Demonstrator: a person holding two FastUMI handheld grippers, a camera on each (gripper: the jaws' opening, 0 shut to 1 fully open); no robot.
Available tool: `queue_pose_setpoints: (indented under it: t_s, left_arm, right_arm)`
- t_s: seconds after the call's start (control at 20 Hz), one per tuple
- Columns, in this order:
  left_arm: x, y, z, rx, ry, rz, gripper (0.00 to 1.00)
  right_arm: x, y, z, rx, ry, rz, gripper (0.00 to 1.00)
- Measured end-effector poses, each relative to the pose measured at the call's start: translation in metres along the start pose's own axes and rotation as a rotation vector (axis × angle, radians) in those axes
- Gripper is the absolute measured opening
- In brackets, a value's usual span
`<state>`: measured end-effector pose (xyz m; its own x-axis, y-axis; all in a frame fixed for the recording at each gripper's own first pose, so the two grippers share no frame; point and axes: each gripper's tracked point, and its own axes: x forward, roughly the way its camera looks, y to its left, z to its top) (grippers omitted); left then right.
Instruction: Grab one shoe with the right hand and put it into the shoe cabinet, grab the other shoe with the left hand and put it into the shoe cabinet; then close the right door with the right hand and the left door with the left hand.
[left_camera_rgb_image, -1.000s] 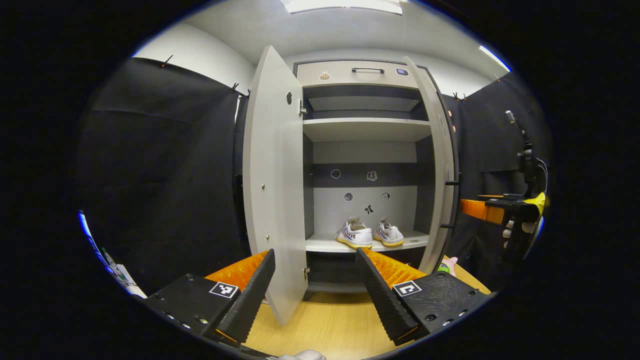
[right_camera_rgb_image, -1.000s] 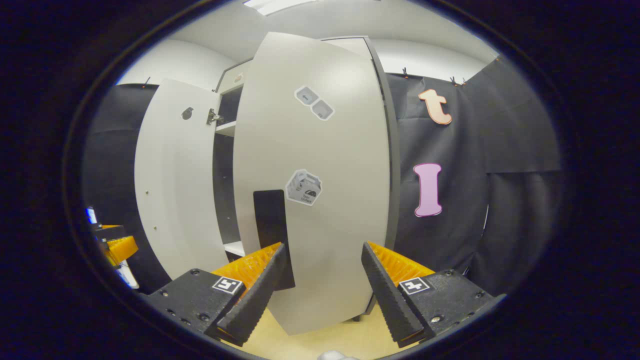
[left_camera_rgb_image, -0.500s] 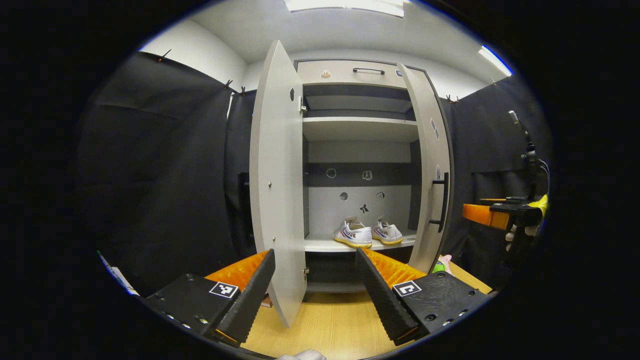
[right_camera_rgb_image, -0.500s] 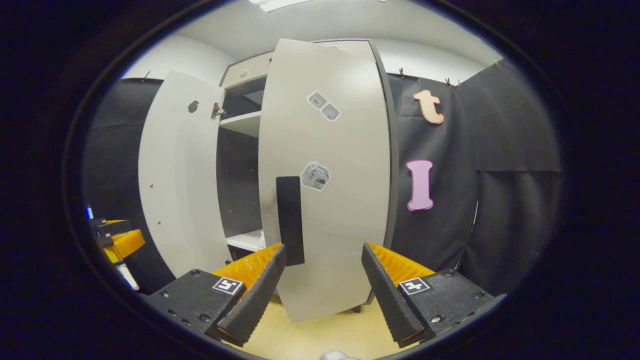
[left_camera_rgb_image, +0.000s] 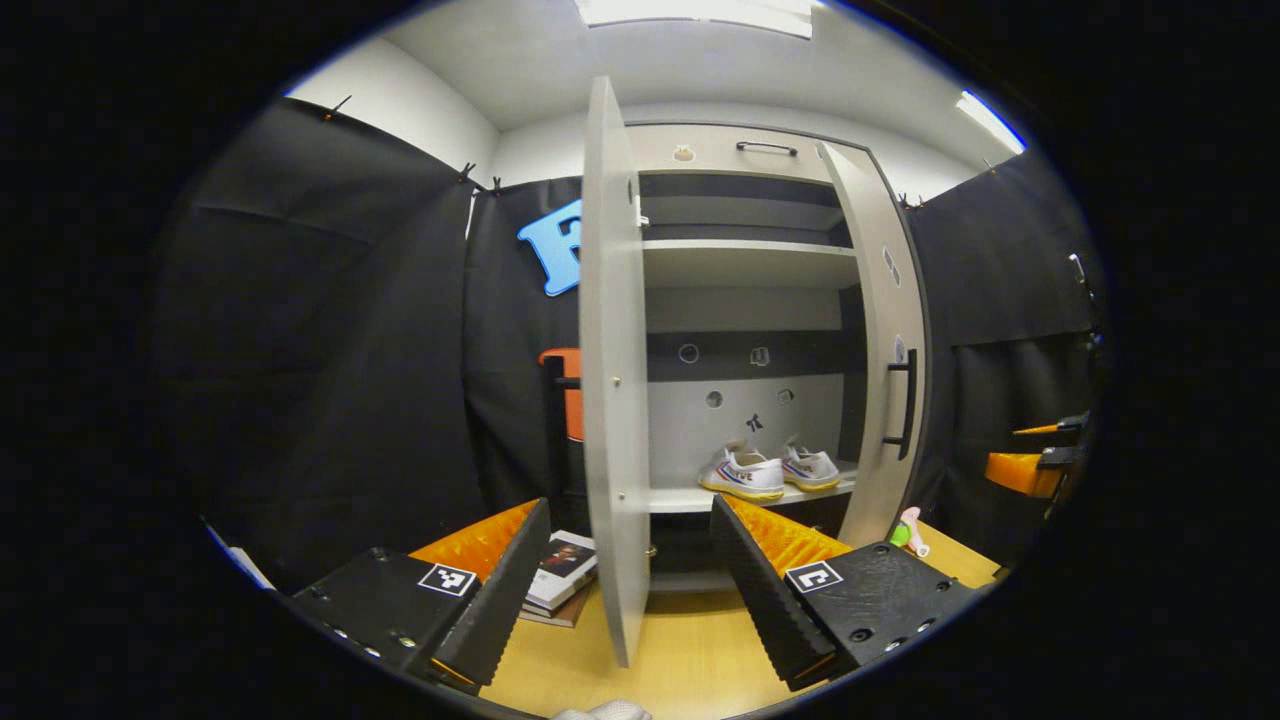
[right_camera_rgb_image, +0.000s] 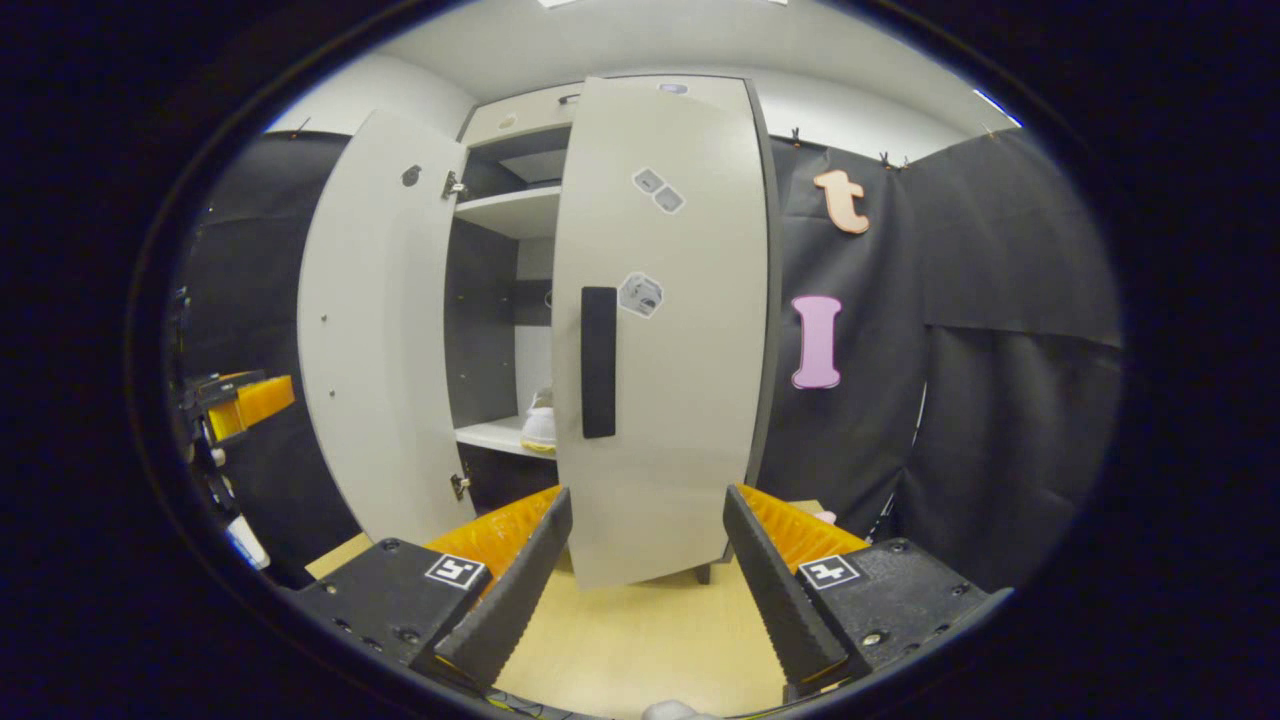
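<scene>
Two white shoes (left_camera_rgb_image: 770, 471) sit side by side on the lower shelf of the pale shoe cabinet (left_camera_rgb_image: 745, 262). In the left gripper view the left door (left_camera_rgb_image: 610, 380) stands edge-on, straight ahead of my open left gripper (left_camera_rgb_image: 630, 590). The right door (left_camera_rgb_image: 890, 350) with its black handle (left_camera_rgb_image: 908, 403) is swung partly inward. In the right gripper view that right door (right_camera_rgb_image: 665, 330) faces me, its handle (right_camera_rgb_image: 598, 362) above my open right gripper (right_camera_rgb_image: 645, 590), which is apart from it. One shoe (right_camera_rgb_image: 540, 425) peeks out past the door's edge.
Books (left_camera_rgb_image: 562, 570) lie on the wooden floor (left_camera_rgb_image: 690, 650) left of the cabinet. A small pink and green toy (left_camera_rgb_image: 905, 530) lies at the cabinet's right foot. Black cloth walls close in both sides. The other gripper (right_camera_rgb_image: 240, 400) shows at the far left of the right gripper view.
The right door has swung further toward shut. The right gripper has drawn back from it. The left gripper has shifted left, so the left door now shows edge-on and the books appear.
</scene>
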<state>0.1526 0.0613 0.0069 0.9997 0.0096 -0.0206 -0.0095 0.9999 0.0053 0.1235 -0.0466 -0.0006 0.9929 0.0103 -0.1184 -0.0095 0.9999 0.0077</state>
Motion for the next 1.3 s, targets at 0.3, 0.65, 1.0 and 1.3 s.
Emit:
queue_pose_setpoints:
  t_s: [0.3,0.65,1.0,1.3]
  left_arm:
    - [0.030,0.076,0.005,0.017,-0.026,0.116,0.96]
    - [0.075,0.085,-0.004,0.031,0.000,0.118,0.95]
    - [0.078,0.073,0.000,0.067,-0.017,0.122,0.87]
    - [0.069,0.033,0.001,0.056,-0.013,0.100,0.85]
  right_arm:
    - [-0.028,0.018,-0.024,-0.018,0.042,-0.009,0.99]
    - [-0.040,0.018,-0.020,0.019,0.026,-0.057,0.99]
    - [-0.036,0.019,-0.019,0.021,0.032,-0.024,0.99]
    - [-0.025,0.008,-0.019,0.021,0.044,0.019,0.99]
